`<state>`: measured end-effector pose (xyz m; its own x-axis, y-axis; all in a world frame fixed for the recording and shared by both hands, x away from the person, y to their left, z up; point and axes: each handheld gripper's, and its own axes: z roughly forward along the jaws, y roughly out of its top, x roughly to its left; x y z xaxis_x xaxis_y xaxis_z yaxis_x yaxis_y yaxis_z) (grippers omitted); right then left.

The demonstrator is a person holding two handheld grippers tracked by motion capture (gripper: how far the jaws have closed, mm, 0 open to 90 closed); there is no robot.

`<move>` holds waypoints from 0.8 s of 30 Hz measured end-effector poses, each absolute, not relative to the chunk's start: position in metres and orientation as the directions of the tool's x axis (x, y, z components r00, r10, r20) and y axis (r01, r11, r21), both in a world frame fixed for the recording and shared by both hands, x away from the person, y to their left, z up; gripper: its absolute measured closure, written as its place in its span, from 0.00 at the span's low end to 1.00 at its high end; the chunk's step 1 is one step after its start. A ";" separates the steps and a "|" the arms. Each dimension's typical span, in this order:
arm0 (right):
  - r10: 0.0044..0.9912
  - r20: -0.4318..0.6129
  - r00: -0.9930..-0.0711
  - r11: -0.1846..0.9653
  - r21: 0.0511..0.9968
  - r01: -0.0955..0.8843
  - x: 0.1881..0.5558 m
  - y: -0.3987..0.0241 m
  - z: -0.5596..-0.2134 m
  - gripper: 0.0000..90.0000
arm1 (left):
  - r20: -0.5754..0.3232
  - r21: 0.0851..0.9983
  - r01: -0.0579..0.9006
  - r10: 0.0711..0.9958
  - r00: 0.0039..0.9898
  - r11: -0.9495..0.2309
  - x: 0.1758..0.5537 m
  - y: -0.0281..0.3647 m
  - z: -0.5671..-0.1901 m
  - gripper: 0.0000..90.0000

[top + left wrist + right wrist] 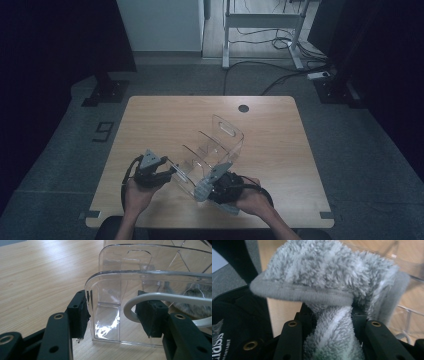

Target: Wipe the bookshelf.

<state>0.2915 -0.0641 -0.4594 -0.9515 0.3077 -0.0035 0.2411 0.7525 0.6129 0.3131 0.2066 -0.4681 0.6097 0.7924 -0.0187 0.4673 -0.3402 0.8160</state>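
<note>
A clear plastic organizer (212, 150) with several dividers stands on the wooden table (165, 115), its tall handled end farthest from me. My left gripper (172, 172) holds its near left corner. In the left gripper view the left pad (81, 313) lies against the outside of the clear wall (110, 310), and the right pad (150, 316) stands on the other side, behind a white cable (155, 297). My right gripper (212, 190) is at the organizer's near right side, shut on a fluffy grey cloth (324, 277) that bulges above the jaws.
A round cable hole (243, 108) sits near the table's far edge. Bare wood lies to the left and right of the organizer. Beyond the table are a desk frame (260, 30) and loose cables on the floor.
</note>
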 end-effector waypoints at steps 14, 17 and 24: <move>0.311 -0.009 -0.950 0.757 0.607 0.242 0.291 -0.070 -0.455 0.72 | -0.020 0.820 0.462 0.789 0.614 -0.339 0.314 0.208 -0.469 0.50; 0.340 -0.014 -0.940 0.747 0.612 0.261 0.293 -0.080 -0.450 0.72 | -0.021 0.822 0.459 0.788 0.615 -0.337 0.315 0.209 -0.469 0.50; 0.431 -0.027 -0.902 0.705 0.634 0.318 0.303 -0.110 -0.437 0.72 | -0.019 0.825 0.455 0.789 0.614 -0.335 0.317 0.212 -0.470 0.50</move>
<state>0.3034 -0.1104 -0.4366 -0.9022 0.4305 -0.0268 0.3176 0.7051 0.6340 0.3167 0.2121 -0.4699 0.6144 0.7888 -0.0186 0.4546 -0.3347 0.8254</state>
